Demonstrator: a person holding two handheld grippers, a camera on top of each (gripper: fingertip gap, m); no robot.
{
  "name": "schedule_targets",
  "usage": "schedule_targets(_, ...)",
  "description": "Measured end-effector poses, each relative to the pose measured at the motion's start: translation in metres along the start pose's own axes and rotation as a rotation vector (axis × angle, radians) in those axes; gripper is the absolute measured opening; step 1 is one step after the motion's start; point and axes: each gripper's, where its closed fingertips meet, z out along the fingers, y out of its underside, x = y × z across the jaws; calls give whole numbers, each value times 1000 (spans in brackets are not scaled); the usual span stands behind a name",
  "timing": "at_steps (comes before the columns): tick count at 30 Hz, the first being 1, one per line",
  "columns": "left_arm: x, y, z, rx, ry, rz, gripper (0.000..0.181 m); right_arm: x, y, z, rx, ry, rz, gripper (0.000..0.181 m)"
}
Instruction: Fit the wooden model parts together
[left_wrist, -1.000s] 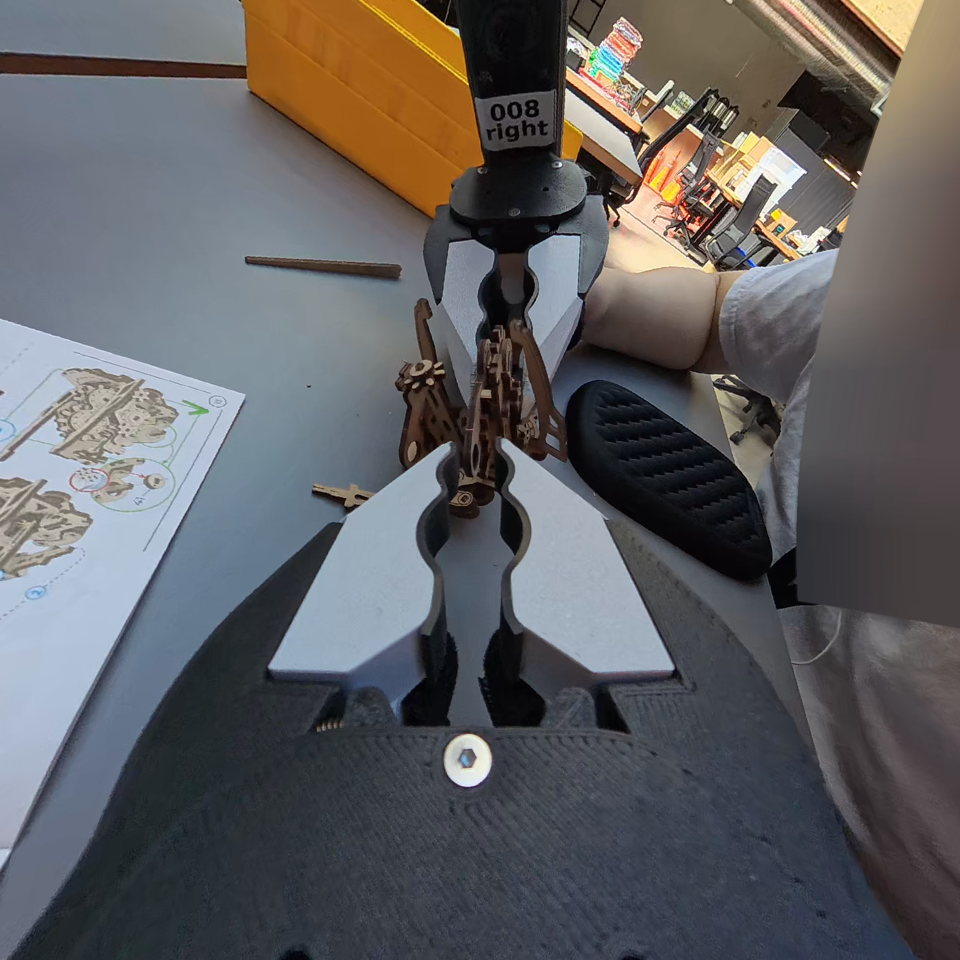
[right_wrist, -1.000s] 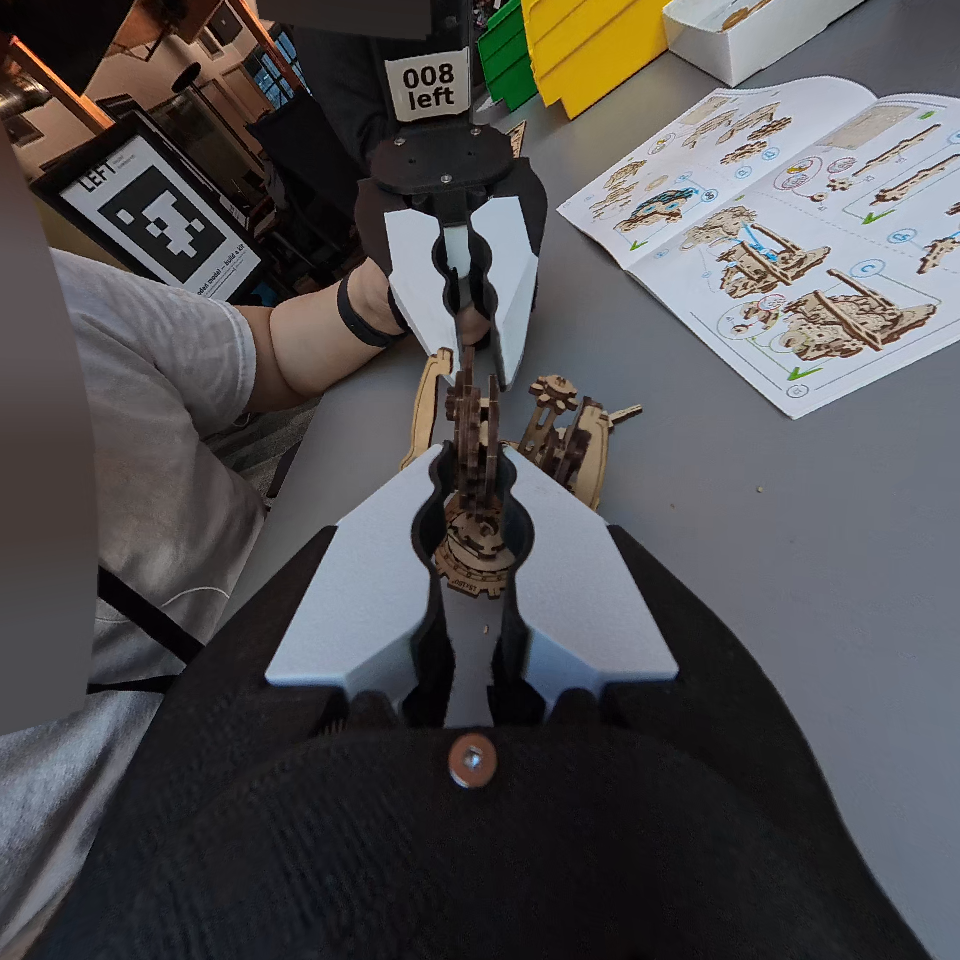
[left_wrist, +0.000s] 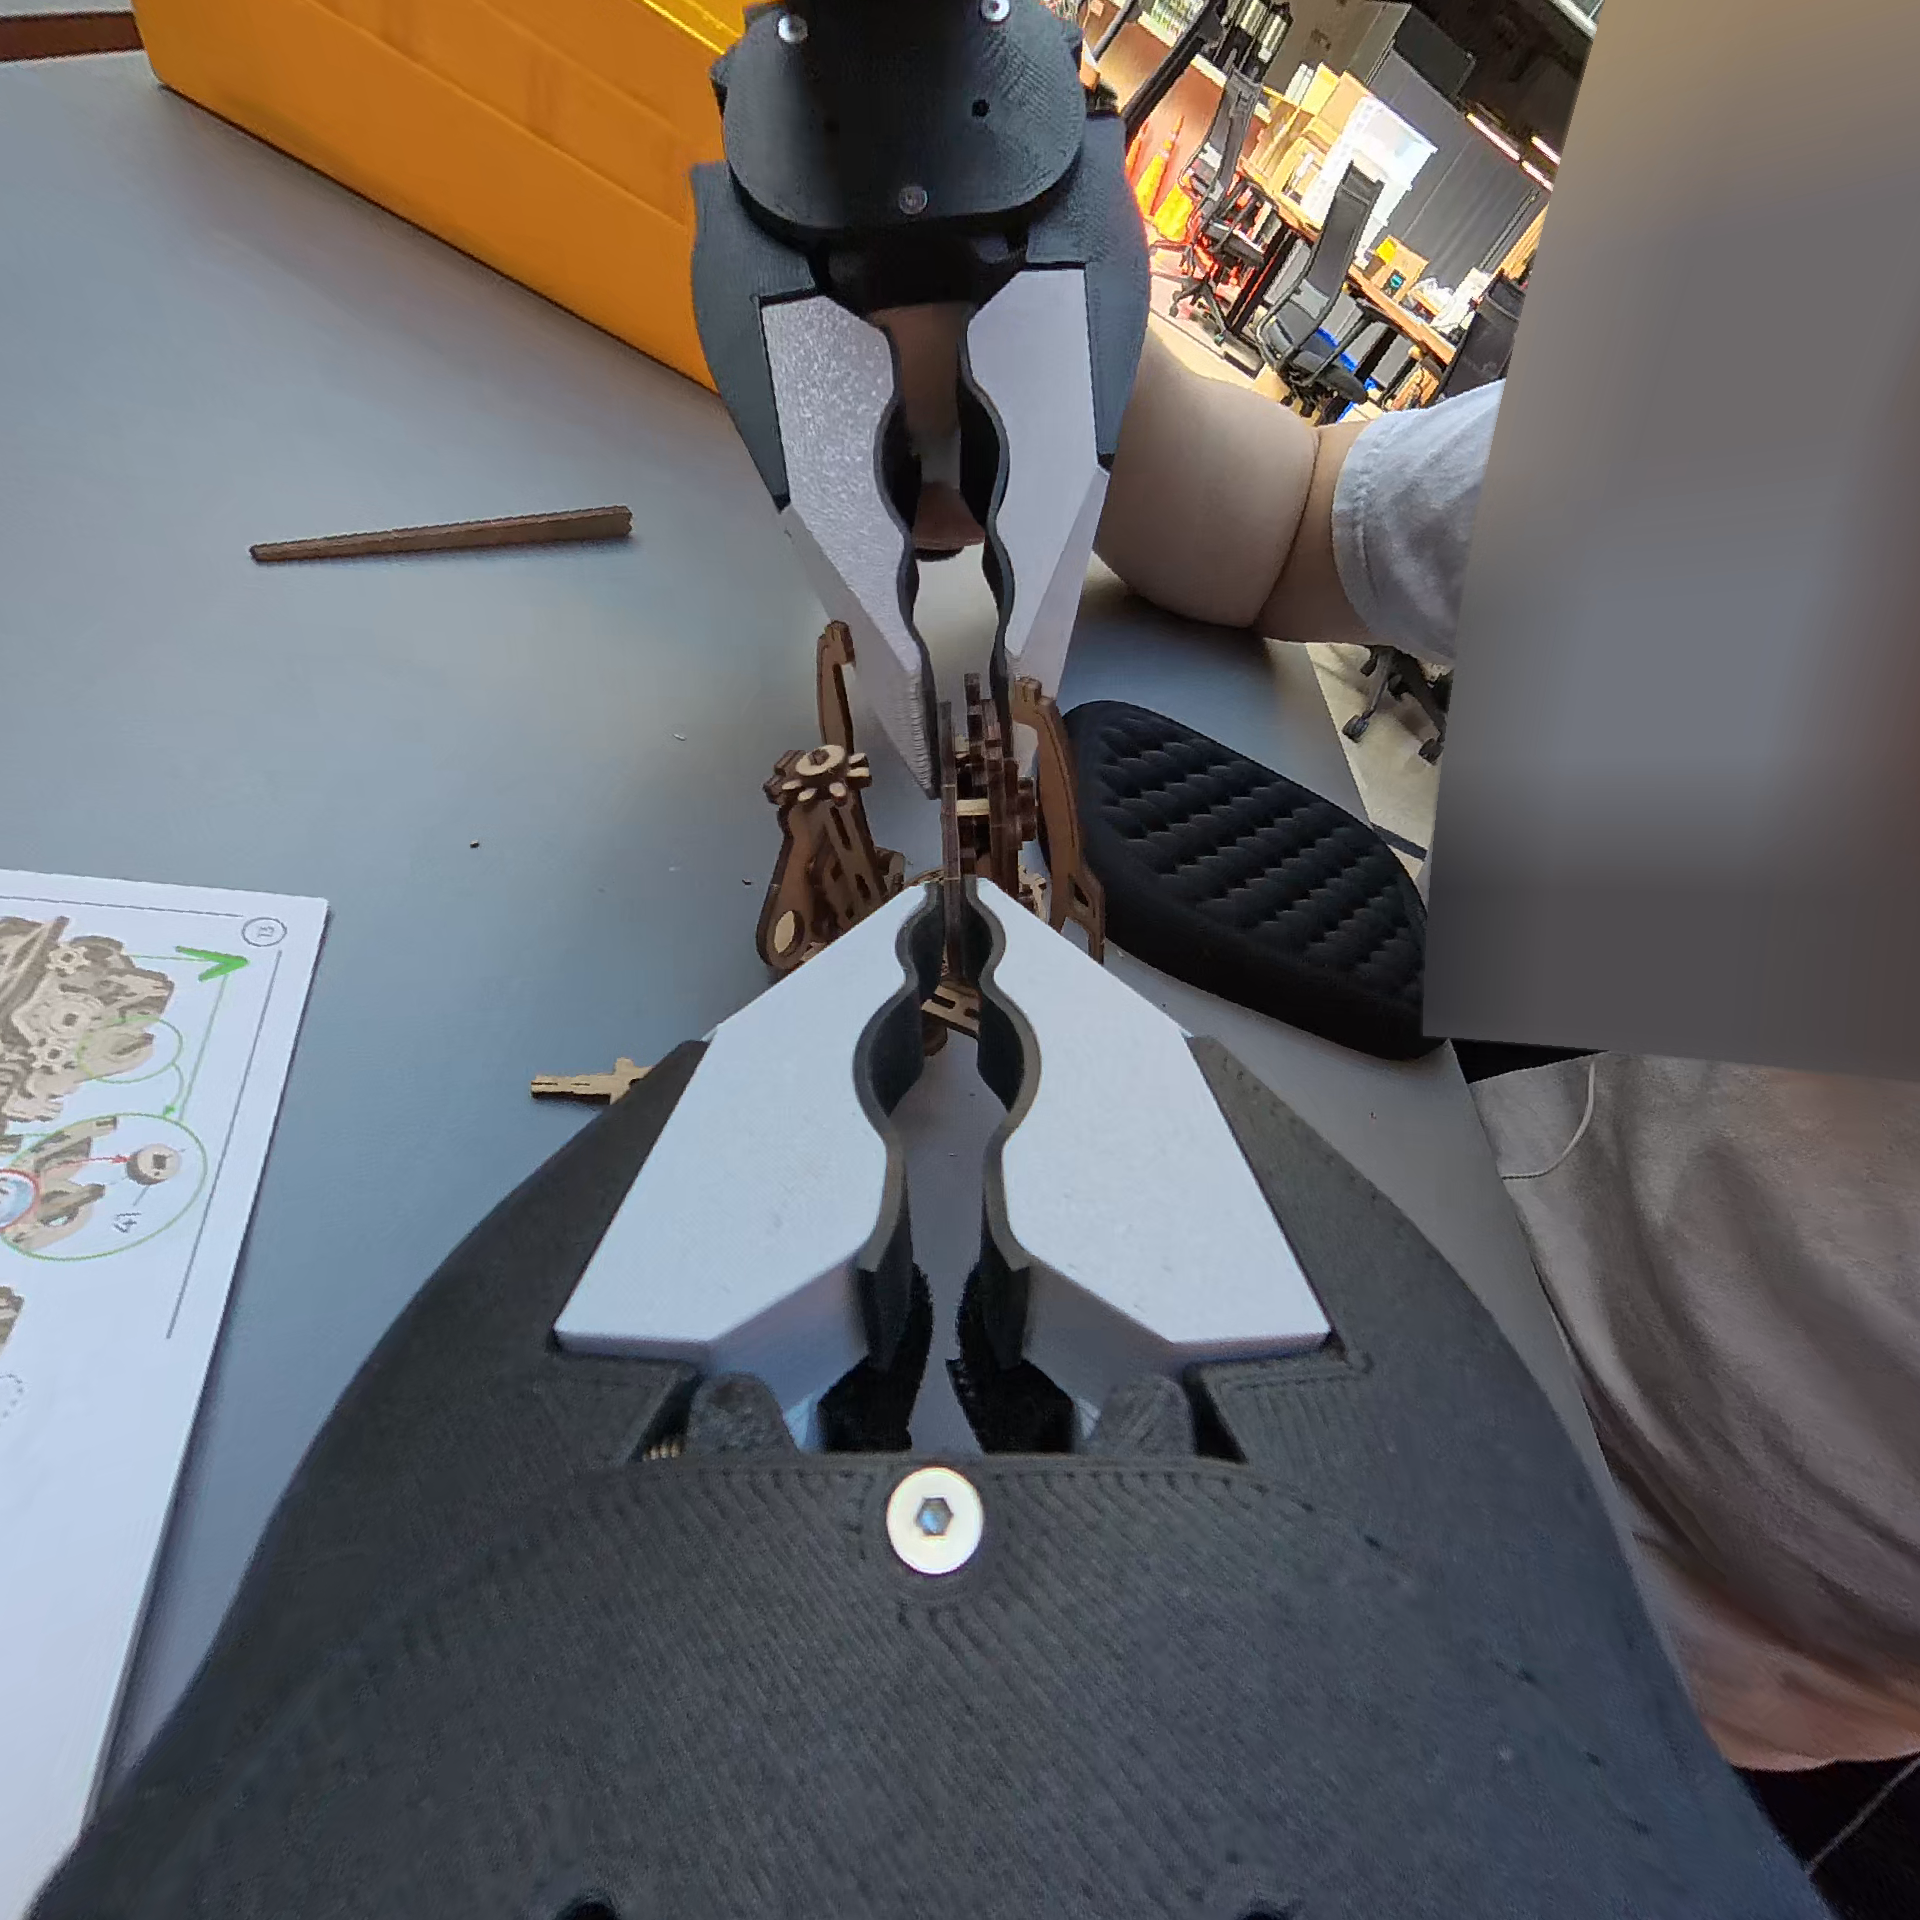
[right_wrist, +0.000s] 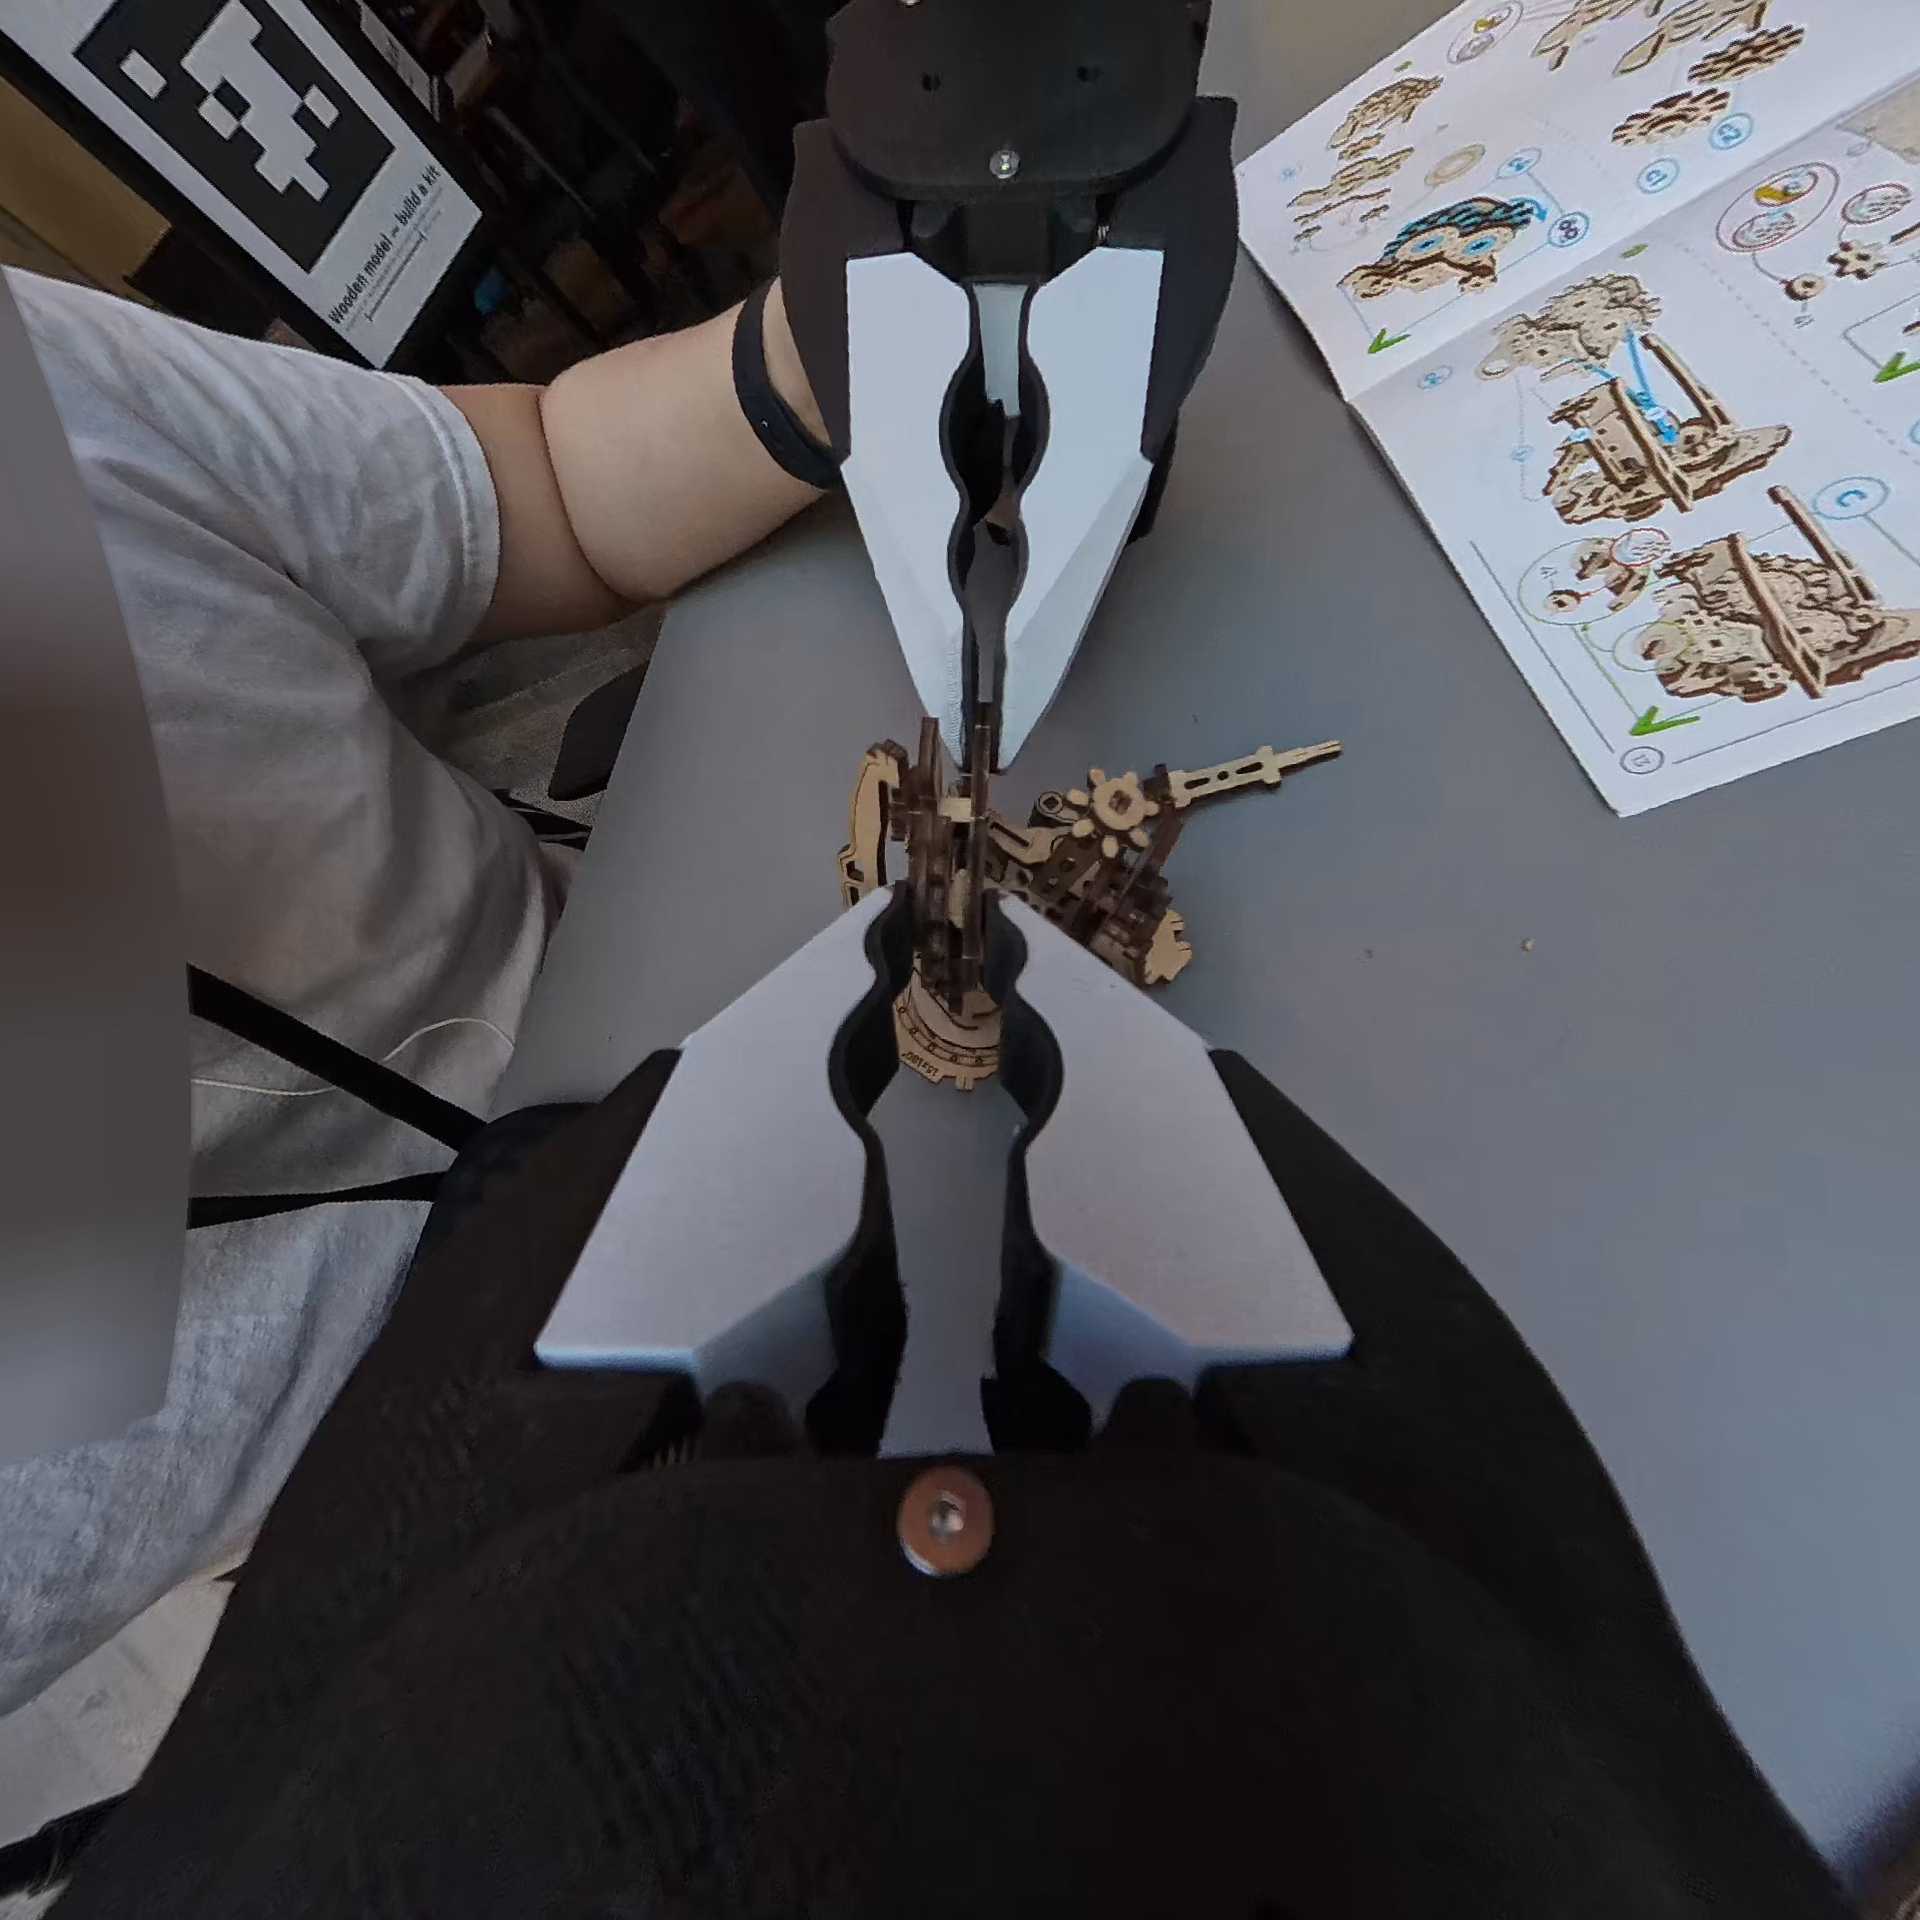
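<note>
A small wooden gear assembly (right_wrist: 940, 862) is held between both grippers over the grey table (right_wrist: 1455, 1143). My right gripper (right_wrist: 948, 902) is shut on its stacked gears; a round toothed disc (right_wrist: 948, 1034) shows between its fingers. My left gripper (left_wrist: 951, 891) is shut on a thin upright wooden plate (left_wrist: 949, 831) at the assembly's near edge. Each gripper also shows from the front in the other view: the right gripper (left_wrist: 966, 727) and the left gripper (right_wrist: 977, 753). A second wooden sub-assembly with a cog (right_wrist: 1117, 816) lies on the table just beside them (left_wrist: 821, 852).
An open instruction booklet (right_wrist: 1610, 416) lies on the table (left_wrist: 125, 1143). A yellow bin (left_wrist: 468, 156) stands behind, with a loose wooden stick (left_wrist: 442, 535) and a small cross-shaped part (left_wrist: 587, 1084) nearby. A black oval pad (left_wrist: 1247, 883) and the person's forearm (left_wrist: 1195, 499) sit at the table edge. Only a small space, under 4 cm, lies between the two pairs of fingers.
Both grippers have come closer together, each now larger in the other's view. My left gripper's fingers have closed to a narrower gap on the thin plate.
</note>
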Motion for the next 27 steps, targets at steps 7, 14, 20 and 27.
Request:
schedule_targets(7,-6,-7,-11,62,-69,-24,30,9,3,0,-2,112,63,10)
schedule_targets(14,7,13,-14,-9,-351,147,42,8,3,0,42,163,138,10)
schedule_targets(20,9,19,-4,5,-428,133,56,4,-2,-3,85,180,162,10)
schedule_targets(27,9,21,4,48,-510,130,57,4,3,1,95,204,260,10)
